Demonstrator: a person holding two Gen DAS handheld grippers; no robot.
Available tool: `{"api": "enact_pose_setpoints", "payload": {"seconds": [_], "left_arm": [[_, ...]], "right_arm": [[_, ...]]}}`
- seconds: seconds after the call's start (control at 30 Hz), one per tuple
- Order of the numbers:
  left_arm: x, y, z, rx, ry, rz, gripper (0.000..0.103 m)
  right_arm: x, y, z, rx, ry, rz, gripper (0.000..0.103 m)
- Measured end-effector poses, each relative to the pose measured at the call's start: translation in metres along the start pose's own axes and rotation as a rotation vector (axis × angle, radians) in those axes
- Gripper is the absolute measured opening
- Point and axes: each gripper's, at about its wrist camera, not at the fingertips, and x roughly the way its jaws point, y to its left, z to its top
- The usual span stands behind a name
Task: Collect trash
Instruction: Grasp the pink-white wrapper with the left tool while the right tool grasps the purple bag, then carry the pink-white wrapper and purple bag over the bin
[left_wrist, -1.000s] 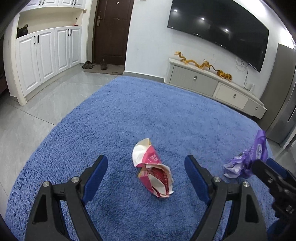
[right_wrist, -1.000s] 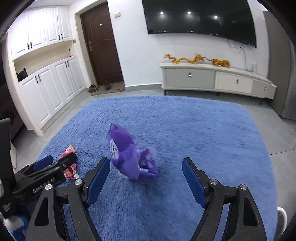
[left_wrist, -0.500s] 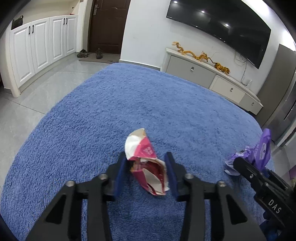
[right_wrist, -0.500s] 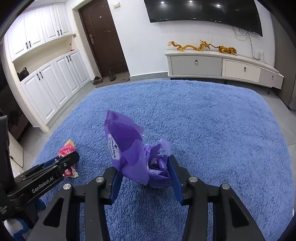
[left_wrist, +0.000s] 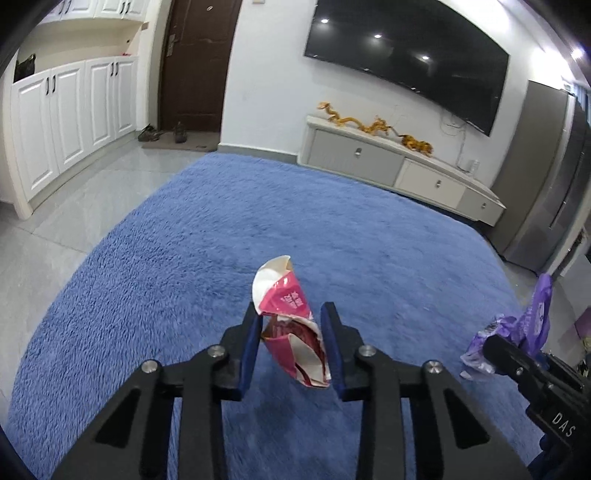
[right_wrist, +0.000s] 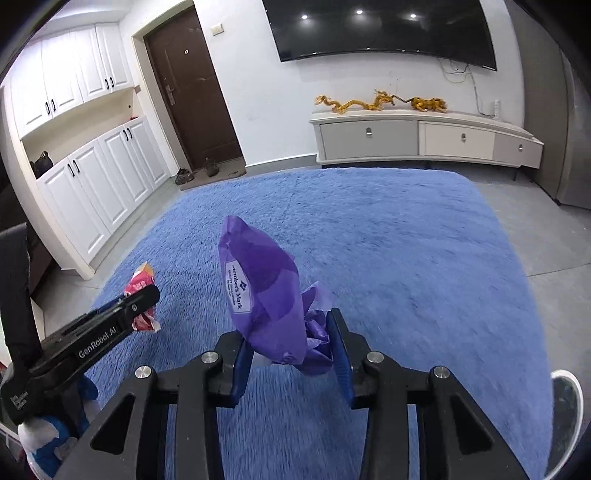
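Observation:
My left gripper (left_wrist: 291, 345) is shut on a crumpled red and white wrapper (left_wrist: 290, 325) and holds it above the blue rug (left_wrist: 207, 236). My right gripper (right_wrist: 290, 349) is shut on a crumpled purple bag (right_wrist: 264, 295) and holds it above the rug (right_wrist: 406, 258). The purple bag also shows at the right of the left wrist view (left_wrist: 524, 328). The red wrapper also shows at the left of the right wrist view (right_wrist: 142, 302), behind the left gripper's finger.
A white TV cabinet (left_wrist: 399, 173) with gold dragon figures stands against the far wall under a TV (left_wrist: 406, 62). White cupboards (left_wrist: 66, 118) and a brown door (left_wrist: 195, 66) are at the left. Grey tile floor (left_wrist: 74, 206) surrounds the rug.
Both grippers went from open around the trash to shut on it, then lifted it off the rug: the left with the red wrapper, the right with the purple bag.

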Motion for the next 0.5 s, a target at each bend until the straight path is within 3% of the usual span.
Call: {"api": "enact_pose_setpoints", "payload": {"seconds": [0.5], "left_arm": [[-0.095,-0.056,-0.039,0.185,-0.073,-0.154,0.03]], "right_arm": [[-0.089,-0.009,-0.041,0.063,-0.072,-0.079,0.035]]}}
